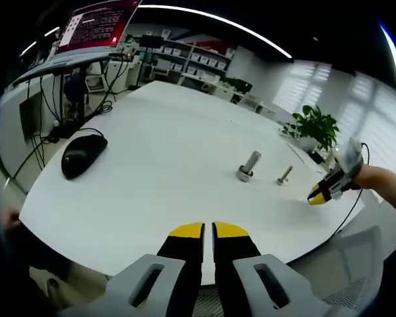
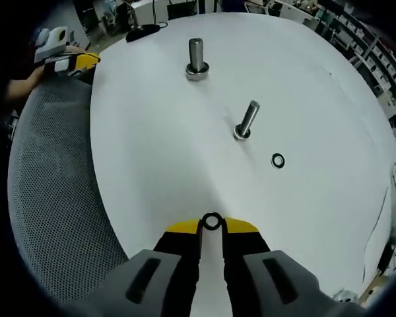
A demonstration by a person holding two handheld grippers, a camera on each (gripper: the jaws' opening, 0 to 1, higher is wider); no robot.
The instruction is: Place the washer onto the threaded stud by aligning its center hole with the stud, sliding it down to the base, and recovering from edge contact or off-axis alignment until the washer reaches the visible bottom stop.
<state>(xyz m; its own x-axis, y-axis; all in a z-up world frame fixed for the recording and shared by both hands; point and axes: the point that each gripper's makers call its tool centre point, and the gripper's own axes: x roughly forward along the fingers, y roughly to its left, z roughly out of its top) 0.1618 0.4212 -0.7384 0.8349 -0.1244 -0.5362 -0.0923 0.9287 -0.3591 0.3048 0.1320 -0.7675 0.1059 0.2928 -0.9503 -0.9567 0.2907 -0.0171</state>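
Two threaded studs are seen standing head-down on a white round table [image 2: 152, 145]. In the right gripper view, the larger stud [image 2: 196, 59] is placed farther off and the smaller stud [image 2: 246, 121] nearer, leaning slightly. One washer [image 2: 278, 160] is seen lying flat on the table near the smaller stud, apart from it. A second washer [image 2: 212, 221] is held at the tips of the right gripper [image 2: 212, 226], the jaws closed on its rim, hole visible. A mesh chair back [image 2: 53, 191] is noted at the table's edge, and the left gripper [image 2: 72, 63] is seen beyond it, held by a hand.

In the left gripper view, the left gripper's [image 1: 208, 230] jaws are drawn together with nothing between them, a thin gap only. Both studs are seen across the table, larger [image 1: 248, 165] and smaller [image 1: 284, 176], well apart from the jaws. The right gripper [image 1: 320, 195] is seen low over the table edge. A black mouse [image 1: 83, 154], cables and a potted plant [image 1: 315, 125] are noted.
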